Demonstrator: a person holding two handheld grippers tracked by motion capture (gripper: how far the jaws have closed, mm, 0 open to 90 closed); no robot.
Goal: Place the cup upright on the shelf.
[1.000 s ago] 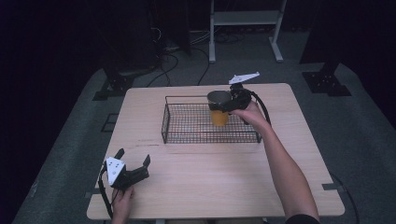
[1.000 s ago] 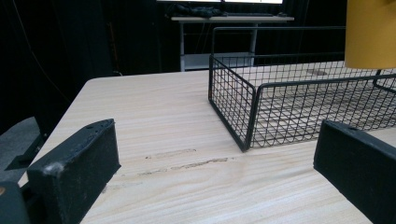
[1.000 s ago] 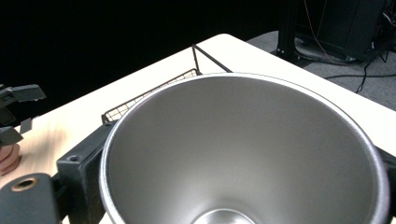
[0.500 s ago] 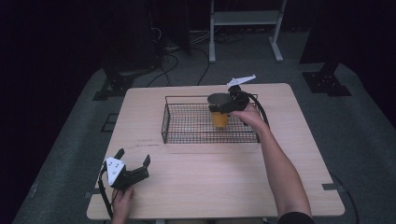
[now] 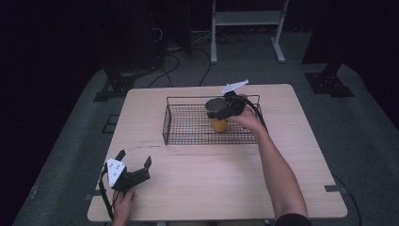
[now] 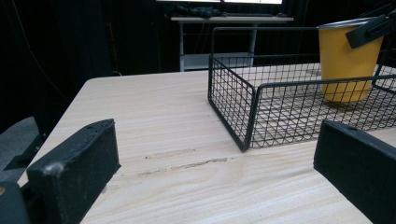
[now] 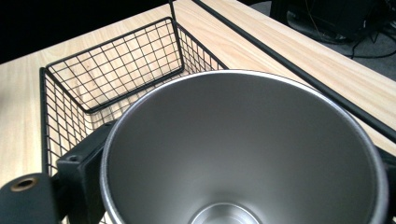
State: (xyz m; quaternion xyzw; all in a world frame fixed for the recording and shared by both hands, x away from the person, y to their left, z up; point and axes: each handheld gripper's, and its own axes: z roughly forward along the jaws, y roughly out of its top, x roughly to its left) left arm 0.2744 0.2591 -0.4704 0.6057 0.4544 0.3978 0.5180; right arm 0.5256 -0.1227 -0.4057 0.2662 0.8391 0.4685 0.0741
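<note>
One wooden table (image 5: 282, 188), pale, with plenty of bare top toward the person's side and along the left edge — the near half carries nothing but the left gripper (image 5: 134, 165). One black wire basket (image 5: 188, 127) sits toward the far side, its long axis across the table, its back rail close to the far edge; a strip of bare wood runs round it on the left, right and near sides. Inside the basket there's free mesh floor to the left of the cup, approx. half the basket's length. One cup (image 5: 219, 123) — yellow outside, bare steel inside w/ a silvery rim, tapering toward the base, upright in the right part of the basket; in the left gripper view its base looks to be on or just above the mesh, can't tell which. Right gripper (image 5: 221, 112) has its jaws closed around the cup at the rim, one jaw pressed against the outer wall. Left gripper is near the front-left corner, low over the wood, jaws spread wide w/ nothing between them. Two grippers, one cup, one basket.
</note>
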